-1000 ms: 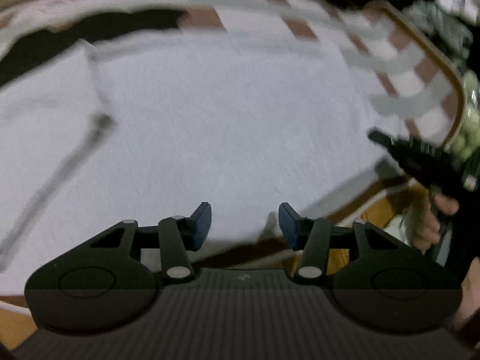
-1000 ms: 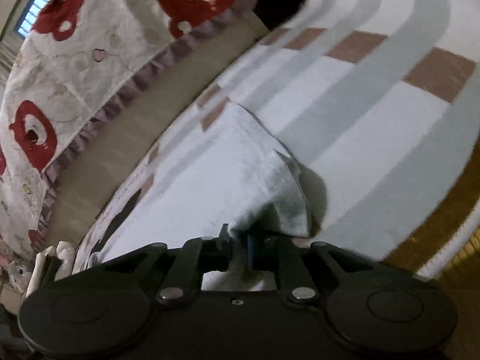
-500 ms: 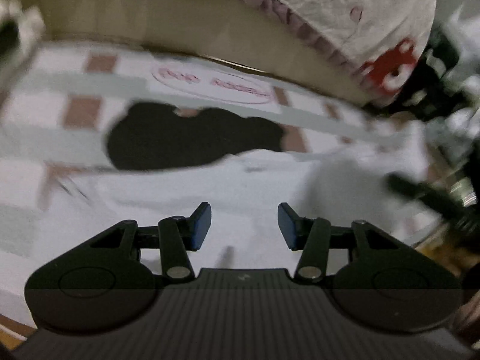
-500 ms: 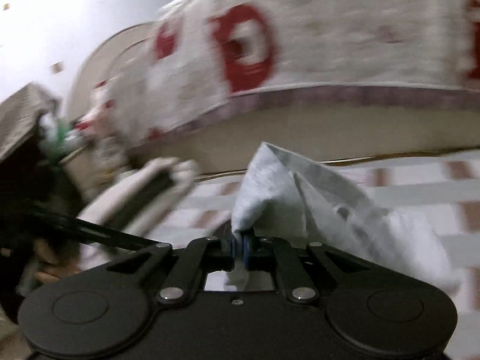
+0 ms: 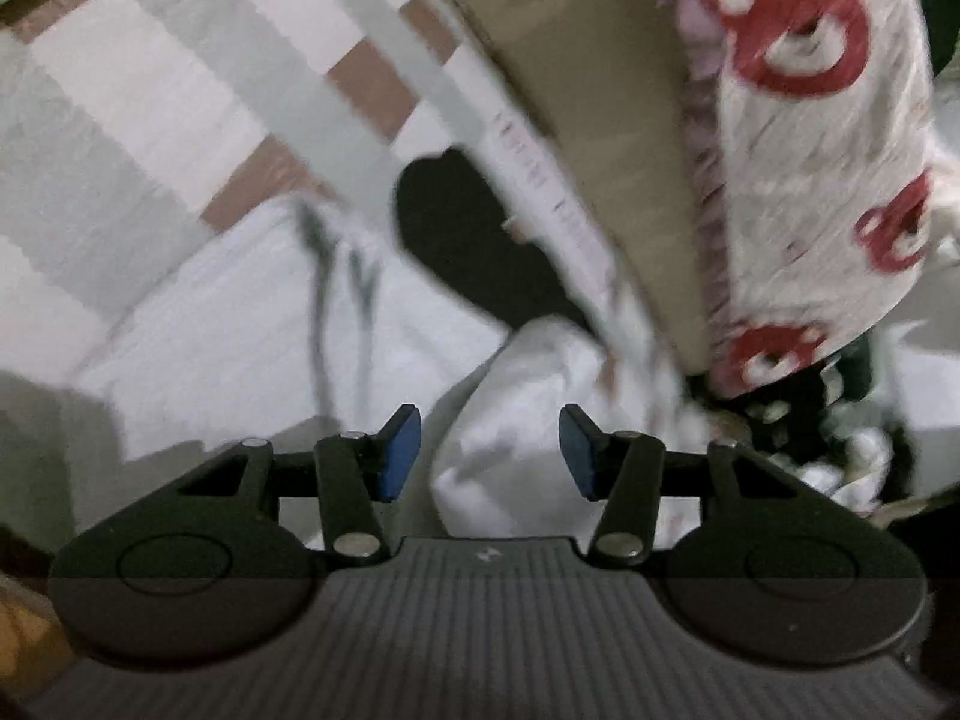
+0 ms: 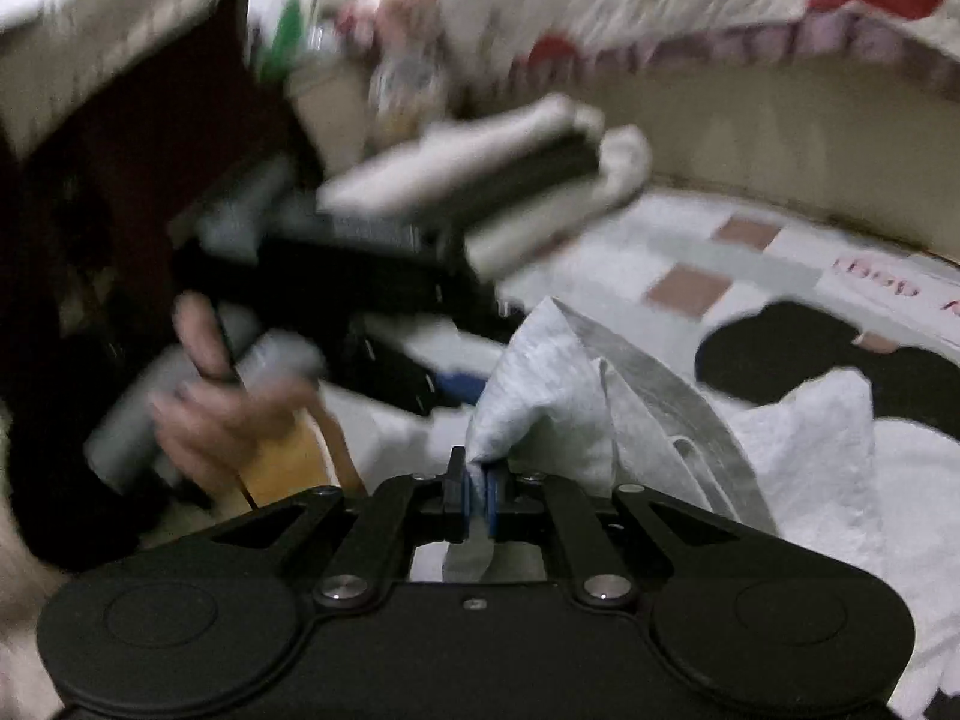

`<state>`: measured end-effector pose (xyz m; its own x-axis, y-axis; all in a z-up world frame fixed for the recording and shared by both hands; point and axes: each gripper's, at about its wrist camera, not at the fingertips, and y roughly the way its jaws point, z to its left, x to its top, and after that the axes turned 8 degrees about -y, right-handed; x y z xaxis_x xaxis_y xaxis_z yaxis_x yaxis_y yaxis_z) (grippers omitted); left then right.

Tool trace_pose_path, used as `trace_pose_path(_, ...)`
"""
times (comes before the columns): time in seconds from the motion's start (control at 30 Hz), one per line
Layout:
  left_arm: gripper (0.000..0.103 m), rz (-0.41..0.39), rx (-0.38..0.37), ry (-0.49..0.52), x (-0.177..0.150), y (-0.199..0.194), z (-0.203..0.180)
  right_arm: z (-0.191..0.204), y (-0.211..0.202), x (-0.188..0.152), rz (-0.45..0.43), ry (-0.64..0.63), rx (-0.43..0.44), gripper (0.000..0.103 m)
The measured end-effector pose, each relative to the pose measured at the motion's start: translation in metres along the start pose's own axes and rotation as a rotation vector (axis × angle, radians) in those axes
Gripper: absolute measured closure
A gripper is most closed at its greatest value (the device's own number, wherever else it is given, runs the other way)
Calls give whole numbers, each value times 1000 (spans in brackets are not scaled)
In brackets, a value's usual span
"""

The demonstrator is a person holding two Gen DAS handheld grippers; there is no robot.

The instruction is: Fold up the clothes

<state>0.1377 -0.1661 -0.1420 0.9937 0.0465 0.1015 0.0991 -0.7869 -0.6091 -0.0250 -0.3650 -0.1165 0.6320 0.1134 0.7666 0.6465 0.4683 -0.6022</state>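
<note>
A white garment (image 5: 252, 324) lies spread on the checked rug (image 5: 120, 120), with two dark cords running across it. One raised fold of it (image 5: 510, 420) stands in front of my left gripper (image 5: 489, 450), which is open; its blue pads sit on either side of the fold without pressing it. My right gripper (image 6: 478, 492) is shut on a corner of the white garment (image 6: 540, 372). That corner is lifted into a peak above the rest of the cloth. Both views are blurred by motion.
A bed with a red bear-print cover (image 5: 810, 150) and beige base (image 6: 780, 138) borders the rug. A black patch (image 6: 792, 348) shows on the rug beside the garment. A person's hand (image 6: 222, 414) grips the other tool at left, with clutter (image 6: 372, 60) behind.
My right gripper has lifted the garment corner off the rug and swung it across toward the bed side. My left gripper has swept over the garment, rolled, and stayed open.
</note>
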Motion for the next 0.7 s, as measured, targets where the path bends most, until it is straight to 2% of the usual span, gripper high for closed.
trace_pose_path(0.1,53,18,94,97,-7,10,-11,5,13,-9,58,-79,-2,96)
trace_pose_path(0.17,53,21,110,124,-8,12,-13,5,19,-13,70,-93,17,95)
trace_pose_path(0.23,53,12,119,134,-7,11,-12,4,18,-14,109,-63,28,90)
trace_pose_path(0.27,53,7,124,138,-7,10,-12,3,18,-14,134,-43,33,79)
trace_pose_path(0.3,53,-18,148,171,-7,6,-14,2,10,-16,139,-5,39,65)
trace_pose_path(0.37,52,-86,218,305,-13,-4,-28,-4,-30,-25,46,92,47,52)
trace_pose_path(0.4,52,-83,207,375,-17,-7,-36,-8,-49,-35,14,126,20,44)
trace_pose_path(0.47,51,-53,156,513,-27,-11,-53,-15,-79,-58,11,168,-90,42)
trace_pose_path(0.53,51,-23,104,650,-37,-15,-69,-20,-95,-82,98,141,-232,43)
trace_pose_path(0.63,44,57,95,852,-70,2,-94,-20,-104,-108,213,85,-366,43)
trace_pose_path(0.7,44,101,226,974,-91,30,-102,-16,-107,-115,208,74,-365,44)
